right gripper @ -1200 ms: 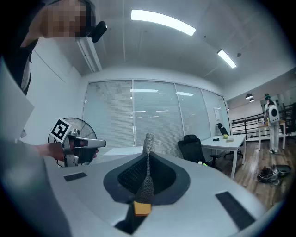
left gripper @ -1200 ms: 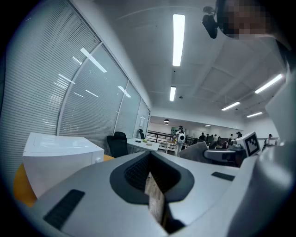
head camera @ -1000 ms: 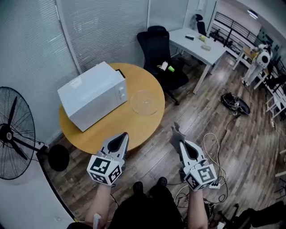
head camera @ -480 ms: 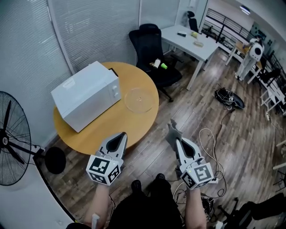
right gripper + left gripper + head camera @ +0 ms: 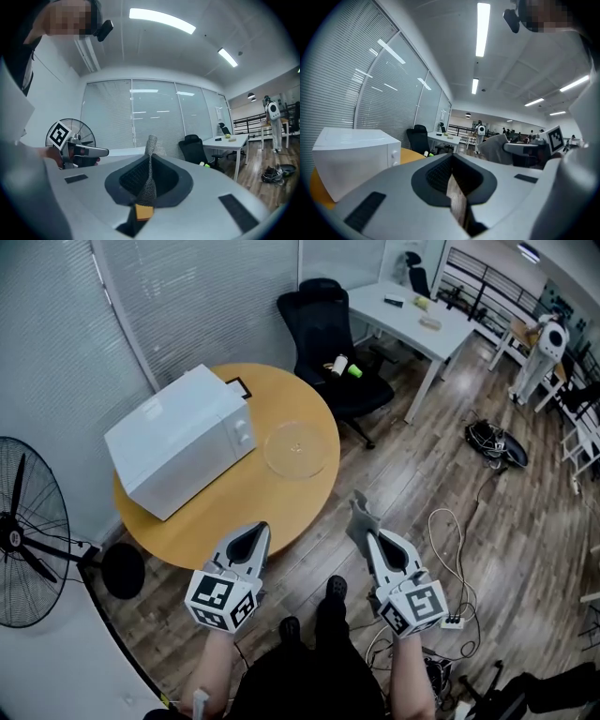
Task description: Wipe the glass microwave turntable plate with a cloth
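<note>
Seen from the head view, the glass turntable plate (image 5: pixel 298 448) lay on a round wooden table (image 5: pixel 234 507) beside a white microwave (image 5: pixel 178 442), well apart from both grippers. The right gripper view showed plainly the right gripper (image 5: pixel 364 527) clenched on a grey mesh cloth (image 5: pixel 151 143). The left gripper view showed the left gripper (image 5: pixel 255 532) closed and empty.

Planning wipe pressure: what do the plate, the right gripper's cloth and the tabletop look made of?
Plate: likely clear glass; the wood colour beneath shows through.
Cloth: grey fabric, mesh-like weave visible.
Tabletop: smooth, matte, wood-coloured; wood or laminate, unclear.
</note>
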Tool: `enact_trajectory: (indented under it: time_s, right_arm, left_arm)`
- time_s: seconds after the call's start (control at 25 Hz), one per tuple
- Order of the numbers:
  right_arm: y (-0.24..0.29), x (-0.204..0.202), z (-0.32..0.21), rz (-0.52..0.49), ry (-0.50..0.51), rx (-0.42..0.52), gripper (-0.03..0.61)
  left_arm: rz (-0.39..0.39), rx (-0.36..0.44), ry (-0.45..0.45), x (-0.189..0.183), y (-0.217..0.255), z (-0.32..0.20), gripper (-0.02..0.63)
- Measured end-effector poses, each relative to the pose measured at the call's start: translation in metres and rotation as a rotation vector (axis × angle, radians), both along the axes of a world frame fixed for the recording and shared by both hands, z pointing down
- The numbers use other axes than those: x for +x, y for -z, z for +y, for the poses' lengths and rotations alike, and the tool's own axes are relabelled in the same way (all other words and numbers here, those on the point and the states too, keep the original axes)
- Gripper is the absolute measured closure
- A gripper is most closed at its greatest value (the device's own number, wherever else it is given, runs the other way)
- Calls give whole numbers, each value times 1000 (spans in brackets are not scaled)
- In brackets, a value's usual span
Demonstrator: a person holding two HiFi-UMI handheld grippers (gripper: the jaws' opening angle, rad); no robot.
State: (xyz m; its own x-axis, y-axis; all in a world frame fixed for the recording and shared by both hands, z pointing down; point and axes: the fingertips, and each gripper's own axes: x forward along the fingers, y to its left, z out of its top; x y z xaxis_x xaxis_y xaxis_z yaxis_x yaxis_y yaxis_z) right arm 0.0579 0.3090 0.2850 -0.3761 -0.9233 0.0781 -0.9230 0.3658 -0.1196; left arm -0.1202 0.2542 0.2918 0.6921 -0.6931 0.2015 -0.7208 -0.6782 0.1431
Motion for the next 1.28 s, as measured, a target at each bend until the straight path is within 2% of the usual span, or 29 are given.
enact_trajectory:
  time_s: [0.48,0.76,1.04,1.28]
  right_arm:
    - [-5,71,-102,-12,125,-7,558]
    - [-15,98,-143,-28,202,-14,558]
    - [-28,97,-174,-41,270,-38,558]
    - [-44,73,-209,-27,310,-78,558]
  left_arm:
    - [-40,-30,101,75,-7,-80,618]
    - [-50,-53,179,103,-18,-108,618]
    - [-66,-98,243,104,-35,-124,618]
    - [-64,-142,284,79,-56,-151,618]
